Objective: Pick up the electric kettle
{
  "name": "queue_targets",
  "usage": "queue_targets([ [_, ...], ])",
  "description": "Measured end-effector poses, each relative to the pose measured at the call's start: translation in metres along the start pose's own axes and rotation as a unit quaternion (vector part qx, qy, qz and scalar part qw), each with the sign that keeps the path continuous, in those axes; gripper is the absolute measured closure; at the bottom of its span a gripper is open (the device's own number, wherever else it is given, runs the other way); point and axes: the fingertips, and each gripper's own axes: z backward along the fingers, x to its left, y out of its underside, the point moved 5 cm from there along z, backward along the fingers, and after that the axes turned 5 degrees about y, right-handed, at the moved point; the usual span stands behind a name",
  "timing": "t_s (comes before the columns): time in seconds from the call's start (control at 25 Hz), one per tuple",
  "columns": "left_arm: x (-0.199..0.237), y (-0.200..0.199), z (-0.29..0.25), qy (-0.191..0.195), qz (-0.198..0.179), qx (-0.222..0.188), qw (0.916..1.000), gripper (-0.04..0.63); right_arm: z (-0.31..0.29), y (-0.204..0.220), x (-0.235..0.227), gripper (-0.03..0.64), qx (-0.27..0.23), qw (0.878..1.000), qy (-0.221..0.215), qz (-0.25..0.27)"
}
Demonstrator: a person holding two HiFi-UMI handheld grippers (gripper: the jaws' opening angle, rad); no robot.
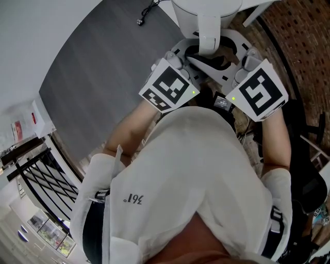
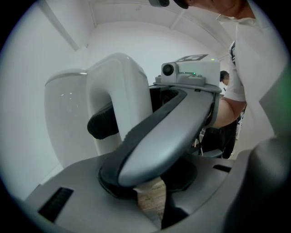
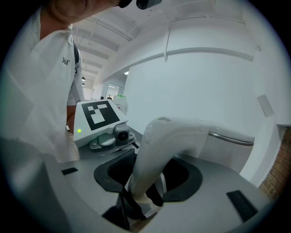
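While the white electric kettle (image 1: pixel 206 9) was just beyond both grippers, its handle (image 3: pixel 159 150) ran down between the jaws of the right gripper (image 3: pixel 136 202), which were clamped on it. The left gripper (image 2: pixel 148 195) sat on the other side of the handle with its jaws apart (a strip of floor (image 2: pixel 150 202) showed through the gap), pinching none of the handle. The right gripper's grey finger (image 2: pixel 168 132) crossed in front of the handle there.

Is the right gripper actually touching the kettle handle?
Touching. In the right gripper view the kettle handle runs down into the right gripper, whose dark pads press against both its sides.
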Motion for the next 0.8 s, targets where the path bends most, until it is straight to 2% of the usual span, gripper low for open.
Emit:
queue_targets([
  [0.8, -0.012, 0.008, 0.008, 0.014, -0.003, -0.005, 0.9999, 0.485, -0.003, 0.002, 0.015, 0.448, 0.011, 1.000, 0.005, -0.015],
])
